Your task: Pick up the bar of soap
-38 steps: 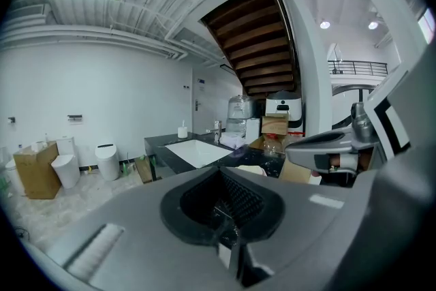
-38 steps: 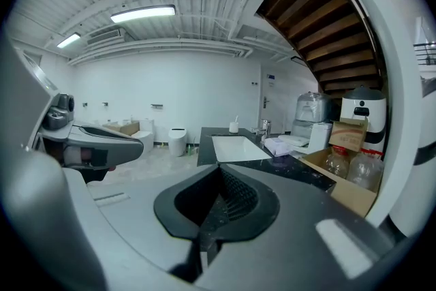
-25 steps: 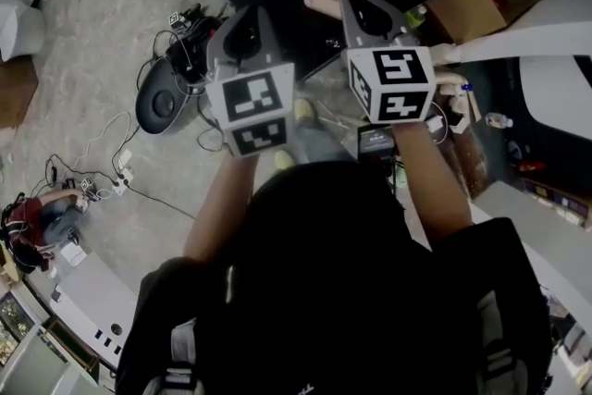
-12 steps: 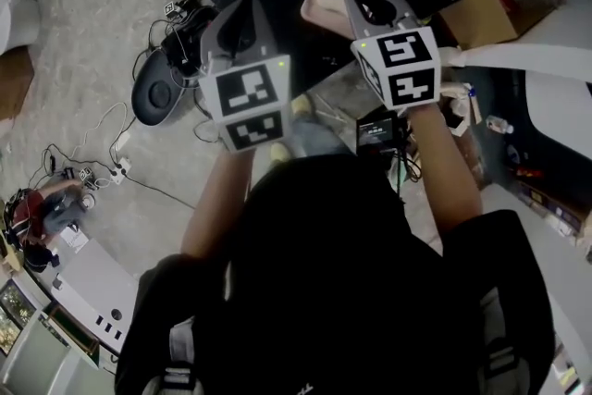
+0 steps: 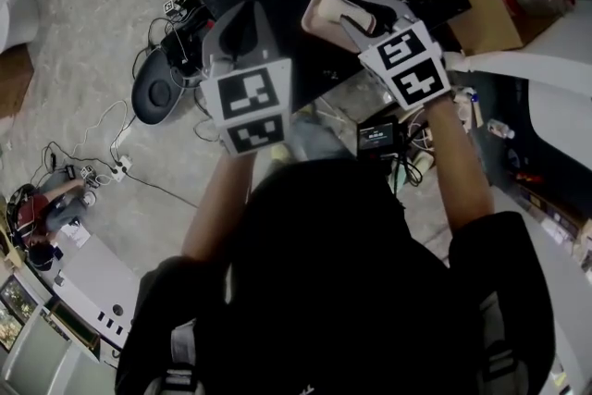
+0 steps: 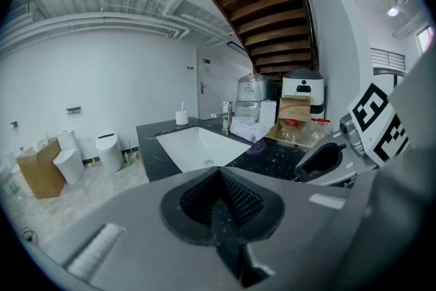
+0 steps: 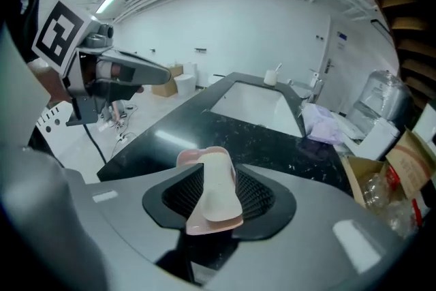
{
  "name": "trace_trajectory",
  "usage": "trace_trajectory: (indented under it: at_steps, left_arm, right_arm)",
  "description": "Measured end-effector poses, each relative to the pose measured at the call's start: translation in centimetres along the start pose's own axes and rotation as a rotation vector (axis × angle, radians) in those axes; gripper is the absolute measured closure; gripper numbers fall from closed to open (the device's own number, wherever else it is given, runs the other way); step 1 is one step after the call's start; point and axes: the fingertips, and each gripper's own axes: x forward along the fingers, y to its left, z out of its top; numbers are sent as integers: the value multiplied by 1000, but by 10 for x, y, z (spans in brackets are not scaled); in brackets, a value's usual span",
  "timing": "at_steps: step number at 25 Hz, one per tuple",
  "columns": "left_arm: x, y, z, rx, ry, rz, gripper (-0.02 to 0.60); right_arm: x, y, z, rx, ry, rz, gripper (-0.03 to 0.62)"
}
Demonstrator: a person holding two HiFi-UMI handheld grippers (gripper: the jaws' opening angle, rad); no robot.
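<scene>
I'm logging right gripper sitting lower over black counter than earlier, jaws just opening, bar of soap resting loose between them, left gripper closed, empty, sink upper centre.

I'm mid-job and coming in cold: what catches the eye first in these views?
The pale bar of soap on its pink dish stands edge-on between the jaws of the right gripper, which have just been opening. Beyond it runs the black counter with a white sink. The left gripper is shut and empty.
</scene>
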Motion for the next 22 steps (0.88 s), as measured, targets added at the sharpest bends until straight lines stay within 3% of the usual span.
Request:
trace_trajectory:
  at_steps: [3, 7, 12, 17, 22]
  left_arm:
    - [4, -2, -1, 0, 5, 2, 586]
    - [9, 1, 0, -5, 7, 8, 586]
    - [12, 9, -1, -10, 18, 23, 586]
    - [14, 13, 2, -12, 19, 24, 586]
    - [13, 12, 3, -14, 17, 26, 586]
  right_arm:
    - [12, 10, -14, -49, 78, 80, 407]
    - [25, 7, -16, -116, 142, 109, 382]
    - [29, 8, -20, -202, 264, 194, 411]
    - [35, 22, -30, -221, 409, 292, 390]
    - [38, 29, -46, -245, 568, 299, 368]
